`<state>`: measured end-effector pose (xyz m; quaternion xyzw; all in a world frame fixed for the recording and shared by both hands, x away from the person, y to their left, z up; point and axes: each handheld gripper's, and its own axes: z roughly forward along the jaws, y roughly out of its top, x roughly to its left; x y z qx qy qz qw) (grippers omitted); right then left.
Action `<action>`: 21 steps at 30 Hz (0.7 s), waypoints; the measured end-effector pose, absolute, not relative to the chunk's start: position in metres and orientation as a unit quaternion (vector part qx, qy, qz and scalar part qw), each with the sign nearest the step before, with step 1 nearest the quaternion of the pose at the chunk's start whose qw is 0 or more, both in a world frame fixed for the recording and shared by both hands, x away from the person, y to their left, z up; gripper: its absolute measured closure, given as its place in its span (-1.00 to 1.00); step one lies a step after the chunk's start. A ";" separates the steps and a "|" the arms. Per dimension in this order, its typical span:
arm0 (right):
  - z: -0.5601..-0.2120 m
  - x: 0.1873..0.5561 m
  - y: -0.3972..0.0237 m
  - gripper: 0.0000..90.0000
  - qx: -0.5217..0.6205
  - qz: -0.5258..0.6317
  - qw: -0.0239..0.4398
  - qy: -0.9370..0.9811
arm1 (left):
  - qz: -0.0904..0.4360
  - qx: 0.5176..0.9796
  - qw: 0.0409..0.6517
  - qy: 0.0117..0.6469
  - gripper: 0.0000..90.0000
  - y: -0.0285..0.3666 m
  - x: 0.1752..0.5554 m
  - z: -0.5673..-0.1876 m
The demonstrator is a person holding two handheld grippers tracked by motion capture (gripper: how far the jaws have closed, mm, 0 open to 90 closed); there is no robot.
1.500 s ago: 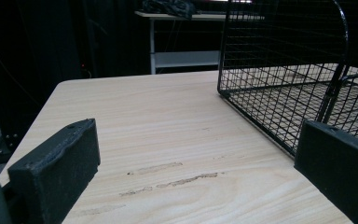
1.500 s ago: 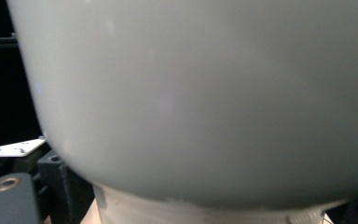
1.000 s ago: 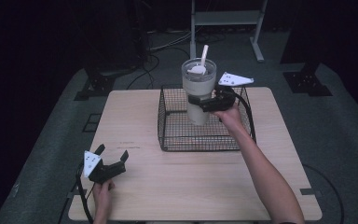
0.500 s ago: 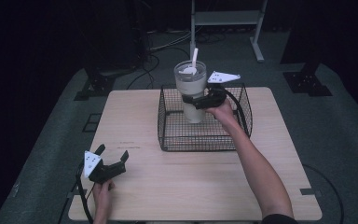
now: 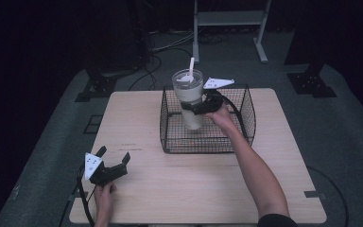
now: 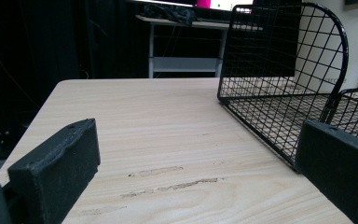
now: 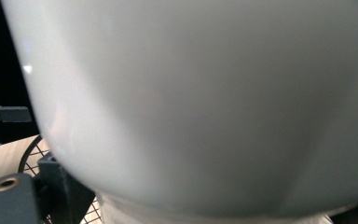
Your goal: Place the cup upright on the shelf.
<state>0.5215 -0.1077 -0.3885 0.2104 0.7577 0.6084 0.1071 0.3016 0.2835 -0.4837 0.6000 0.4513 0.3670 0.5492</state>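
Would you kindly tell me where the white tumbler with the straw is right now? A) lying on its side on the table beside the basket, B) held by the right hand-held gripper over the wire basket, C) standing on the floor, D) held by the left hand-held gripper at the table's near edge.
B: the right hand-held gripper is clamped around the tumbler within the wire basket.

Wire basket [image 5: 246, 137] on the table's [image 5: 170, 198] far right half, tumbler [image 5: 189, 97] upright in its left part (straw [image 5: 191, 66] in the lid), left gripper [image 5: 113, 163] at the near-left corner.
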 end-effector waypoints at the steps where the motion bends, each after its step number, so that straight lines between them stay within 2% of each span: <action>1: -0.391 0.523 -0.106 -0.82 0.209 0.604 0.109 0.761 | 0.367 0.600 0.549 0.451 -1.00 0.284 0.302 -0.484; 21: -0.412 0.537 -0.096 -0.82 0.222 0.575 0.103 0.780 | 0.366 0.601 0.550 0.450 -1.00 0.284 0.301 -0.484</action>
